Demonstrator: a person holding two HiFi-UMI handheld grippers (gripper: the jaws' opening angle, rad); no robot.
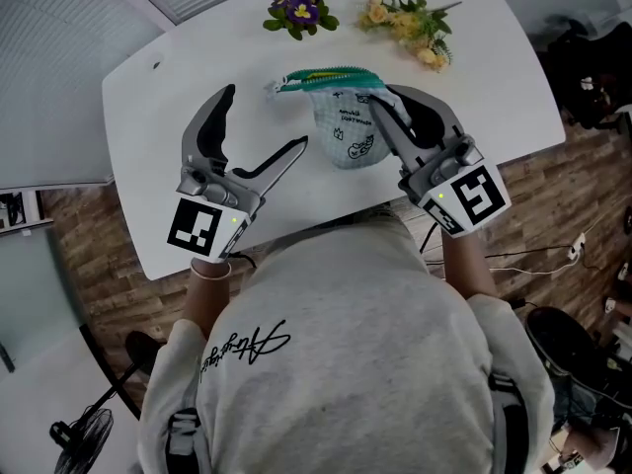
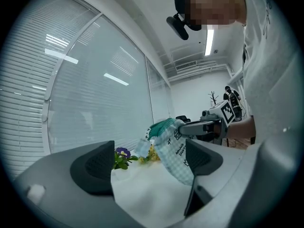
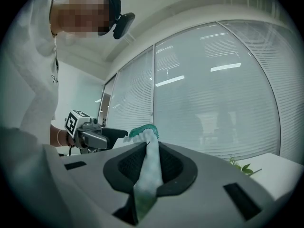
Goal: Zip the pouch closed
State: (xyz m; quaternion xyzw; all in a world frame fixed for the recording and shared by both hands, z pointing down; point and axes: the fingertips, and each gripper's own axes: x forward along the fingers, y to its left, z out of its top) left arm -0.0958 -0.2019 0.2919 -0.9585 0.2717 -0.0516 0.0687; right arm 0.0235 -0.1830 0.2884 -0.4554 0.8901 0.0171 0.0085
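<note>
While clamping pale checked fabric pouch [image 1: 346, 131] with green zipper [image 1: 326, 75] in right gripper [image 1: 381, 103], holds it hanging over white table [image 1: 188, 62]; holds left gripper [image 1: 265, 118] gaping, empty, nearby.

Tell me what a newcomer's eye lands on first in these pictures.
The eye goes first to the pale checked fabric pouch with a green zipper, hanging mid-table from the right gripper, whose jaws are pinched shut on its cloth. Just left of it, the left gripper has its jaws wide apart with nothing between them. At the far edge of the white table lie a purple flower sprig and a yellow flower sprig.
</note>
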